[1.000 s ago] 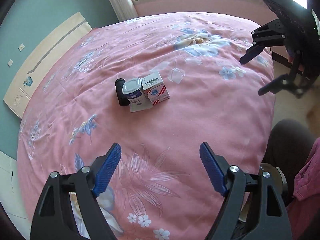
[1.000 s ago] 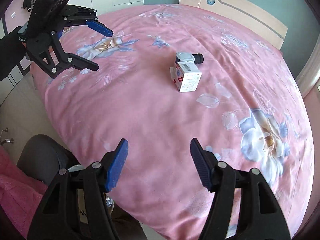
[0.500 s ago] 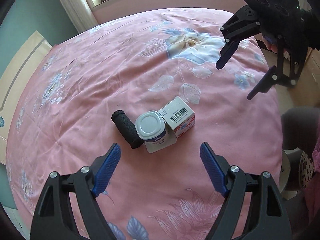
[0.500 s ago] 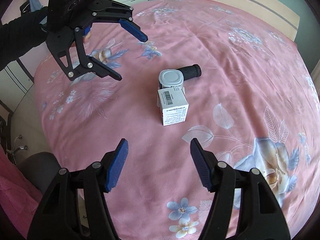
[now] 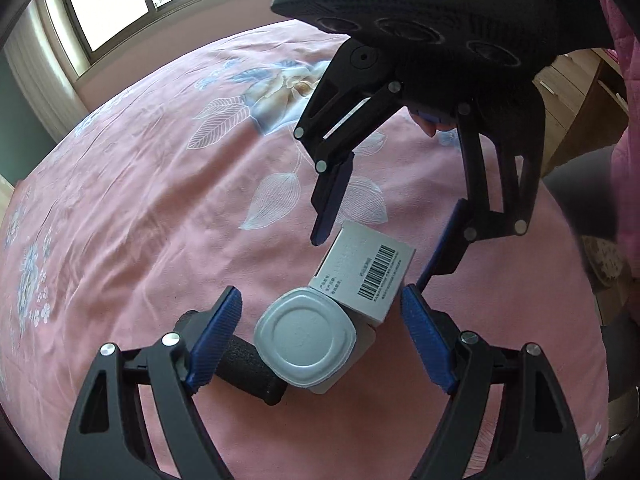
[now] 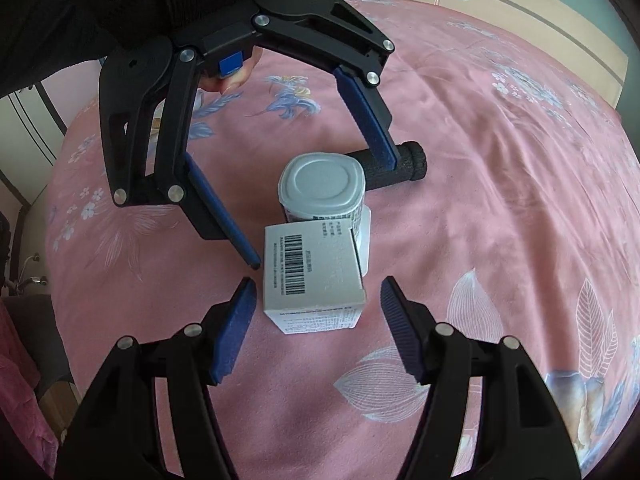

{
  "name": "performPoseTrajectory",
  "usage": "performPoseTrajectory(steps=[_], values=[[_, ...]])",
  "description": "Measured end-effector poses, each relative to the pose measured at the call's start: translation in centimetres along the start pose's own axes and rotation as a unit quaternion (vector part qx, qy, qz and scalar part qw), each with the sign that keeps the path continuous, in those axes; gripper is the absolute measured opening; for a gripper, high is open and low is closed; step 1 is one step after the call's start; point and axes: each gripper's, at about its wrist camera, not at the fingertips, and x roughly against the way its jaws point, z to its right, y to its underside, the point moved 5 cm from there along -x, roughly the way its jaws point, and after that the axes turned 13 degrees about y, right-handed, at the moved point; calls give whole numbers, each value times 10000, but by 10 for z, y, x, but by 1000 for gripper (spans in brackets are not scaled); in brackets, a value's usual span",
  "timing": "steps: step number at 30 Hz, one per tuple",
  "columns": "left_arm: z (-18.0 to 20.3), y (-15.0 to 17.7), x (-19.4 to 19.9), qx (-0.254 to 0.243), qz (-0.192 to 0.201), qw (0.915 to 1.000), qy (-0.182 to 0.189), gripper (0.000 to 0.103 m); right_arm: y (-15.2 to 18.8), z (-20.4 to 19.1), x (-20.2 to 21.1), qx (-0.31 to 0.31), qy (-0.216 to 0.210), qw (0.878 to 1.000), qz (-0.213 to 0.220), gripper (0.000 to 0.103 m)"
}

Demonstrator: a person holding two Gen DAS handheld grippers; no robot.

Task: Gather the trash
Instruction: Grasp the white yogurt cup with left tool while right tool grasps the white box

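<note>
Three pieces of trash stand together on the pink floral bedspread (image 5: 140, 208): a foil-lidded cup (image 5: 306, 336), a white barcoded carton (image 5: 366, 272) touching it, and a black foam cylinder (image 5: 248, 368) lying beside the cup. My left gripper (image 5: 320, 340) is open, its jaws straddling the cup. My right gripper (image 6: 316, 320) is open, its jaws on either side of the carton (image 6: 314, 276). In the right wrist view the cup (image 6: 322, 186) and cylinder (image 6: 404, 164) lie beyond the carton, under the left gripper (image 6: 316, 196). The right gripper (image 5: 370, 252) shows from the left wrist view too.
A window (image 5: 120, 8) and curtain (image 5: 36, 76) are beyond the bed. A wooden headboard (image 6: 520, 12) lies at the far side in the right wrist view. Wooden furniture (image 5: 580, 96) and pink clothing (image 5: 624, 60) are at the bed's right edge.
Both grippers have moved in towards the trash from opposite sides. The left jaws now straddle the cup and the right jaws straddle the carton. Both remain open.
</note>
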Motion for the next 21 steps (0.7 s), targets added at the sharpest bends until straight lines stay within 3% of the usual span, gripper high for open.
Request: performPoseTrajectory(steps=[4, 7, 10, 14, 21], values=[[-5, 7, -9, 77, 96, 9990, 421, 73, -1, 0, -10, 86, -110, 9999, 91, 63], [-11, 14, -14, 157, 159, 9984, 512, 71, -1, -1, -18, 250, -275, 9993, 62, 49], [-16, 17, -14, 396, 370, 9961, 697, 66, 2, 7, -23, 107, -405, 9991, 69, 44], [-20, 22, -14, 616, 528, 9948, 619, 55, 10, 28, -18, -375, -526, 9979, 105, 44], [-29, 27, -7, 1360, 915, 9860, 313, 53, 24, 50, -4, -899, -306, 9952, 216, 44]])
